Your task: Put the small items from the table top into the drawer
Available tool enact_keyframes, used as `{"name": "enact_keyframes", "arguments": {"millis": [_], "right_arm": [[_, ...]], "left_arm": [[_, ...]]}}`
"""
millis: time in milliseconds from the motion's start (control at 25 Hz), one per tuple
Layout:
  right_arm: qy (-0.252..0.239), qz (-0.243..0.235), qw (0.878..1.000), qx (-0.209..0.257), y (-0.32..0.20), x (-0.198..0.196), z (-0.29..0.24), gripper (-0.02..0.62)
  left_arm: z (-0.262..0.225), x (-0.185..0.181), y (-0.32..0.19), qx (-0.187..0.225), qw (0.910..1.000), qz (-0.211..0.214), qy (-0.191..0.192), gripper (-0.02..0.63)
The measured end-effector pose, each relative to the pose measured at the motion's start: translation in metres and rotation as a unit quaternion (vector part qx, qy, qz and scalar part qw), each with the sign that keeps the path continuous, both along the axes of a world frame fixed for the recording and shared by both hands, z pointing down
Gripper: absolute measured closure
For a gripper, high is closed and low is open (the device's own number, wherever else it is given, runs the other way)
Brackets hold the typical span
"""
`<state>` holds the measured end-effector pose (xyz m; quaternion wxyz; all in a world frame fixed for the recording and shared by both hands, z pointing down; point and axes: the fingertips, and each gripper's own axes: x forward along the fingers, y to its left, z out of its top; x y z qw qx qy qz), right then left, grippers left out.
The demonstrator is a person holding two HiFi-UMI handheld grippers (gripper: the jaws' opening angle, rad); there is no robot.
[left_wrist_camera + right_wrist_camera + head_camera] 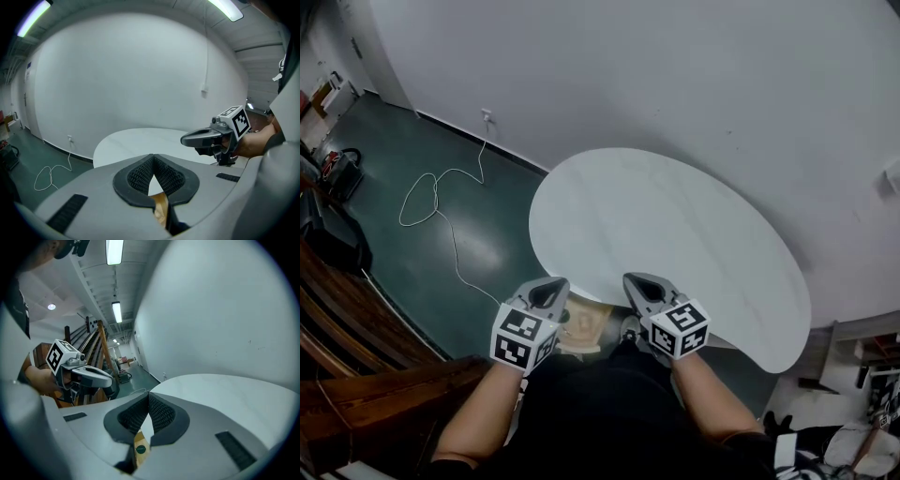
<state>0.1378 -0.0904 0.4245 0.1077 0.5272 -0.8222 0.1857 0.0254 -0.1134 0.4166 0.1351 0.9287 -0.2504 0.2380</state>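
Seen from above, a white, rounded counter (675, 216) sits against a pale wall, and its top is bare. No small item lies on it in any view. Two grippers hover side by side above its near edge. The left gripper (553, 284) has its jaws clenched tip to tip with nothing between them. The right gripper (639, 283) is clenched and empty in the same way.

Below the near edge, between the two grippers, one light wooden drawer (589, 326) stands pulled out. Through the gap under the right gripper's jaws, one small round green item (140, 449) shows inside the drawer. What else the drawer holds cannot be made out. One white cable (441, 202) loops across the dark floor at far left.

The clearing looks finished, so the likely remaining step is closing the drawer. To do that well, lower a clenched gripper to the middle of the drawer front. Then push straight in and slowly, so the drawer does not skew or jolt its contents.
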Motion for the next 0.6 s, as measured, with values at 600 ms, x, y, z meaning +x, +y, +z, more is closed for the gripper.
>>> {"name": "enact_keyframes", "arguments": {"millis": [600], "right_arm": [[0.005,-0.007,1.0,-0.003,0.0002,-0.0021,0.0031,0.588]], "left_arm": [[-0.0012,-0.0031,-0.0009,0.002,1.0,-0.009,0.0,0.592]]}}
